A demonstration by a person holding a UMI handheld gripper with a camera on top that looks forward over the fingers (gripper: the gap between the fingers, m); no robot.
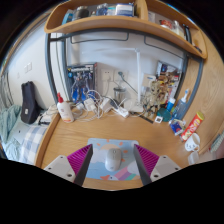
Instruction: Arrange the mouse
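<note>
Wooden worktop (75, 132), smooth and light brown, set against a white wall; a curved wooden shelf (120, 24) runs overhead, loaded with small items. Cables, bottles and clutter line the back edge. A pale blue rectangular mat (100, 147) lies ahead. On it, a white rounded mouse (113, 158) sits between the 2 spread fingers (113, 163), a gap on each side.

Wooden tabletop (70, 138) against a white wall, crowded at the back with a white bottle (64, 109), tangled cables (98, 101) and small bottles (160, 95). Wooden shelf (120, 27) overhead. Black bag (29, 100) hanging beside.
</note>
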